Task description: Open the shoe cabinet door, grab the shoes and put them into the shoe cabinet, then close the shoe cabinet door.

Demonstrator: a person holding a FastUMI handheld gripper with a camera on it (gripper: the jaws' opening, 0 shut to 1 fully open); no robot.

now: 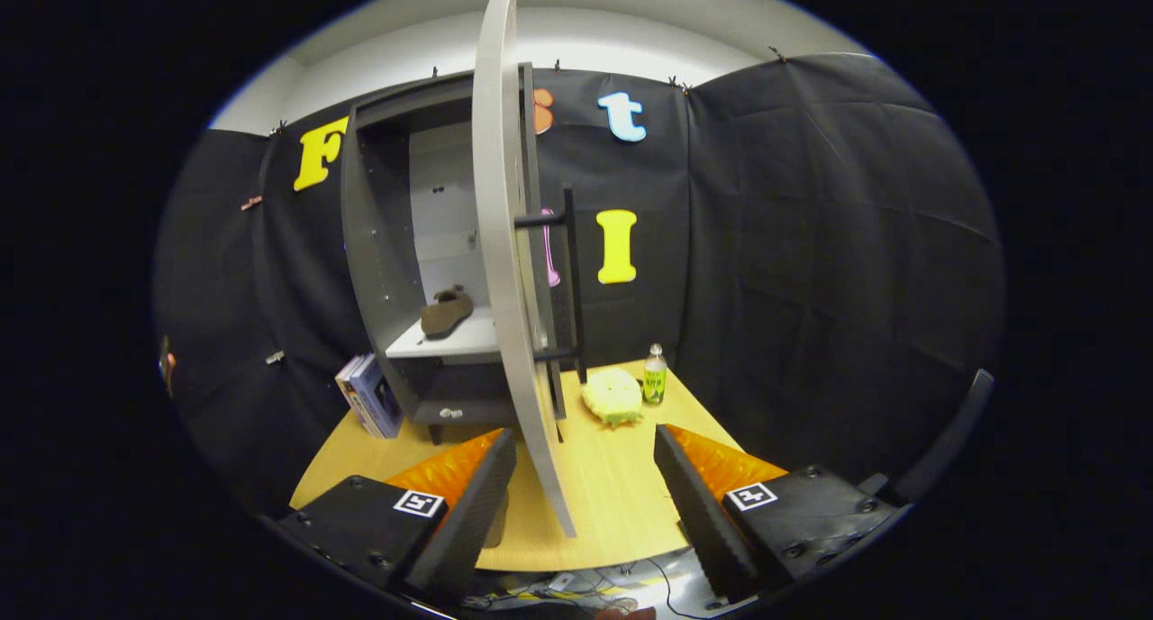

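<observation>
Gripper (584, 471) open astride door (504, 268) edge; shoe (446, 313) lies lengthwise on the shelf (450, 342).

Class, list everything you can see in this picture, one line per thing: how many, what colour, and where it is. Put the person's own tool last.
shoe cabinet: one, dark grey with a pale inside, standing on the table's far side.
cabinet door: one, pale grey, swung open, its edge reaching between the gripper's fingers.
door handle: one, black bar, on the door's outer face.
shoe: one, brown, on the cabinet's shelf.
books: a few, blue-white, leaning by the cabinet's base.
yellow object: one, on the table beyond the fingers, beside the bottle.
bottle: one, clear with a green label, upright.
table: one, light wood.
gripper: one, black with orange, open, holding nothing.
</observation>
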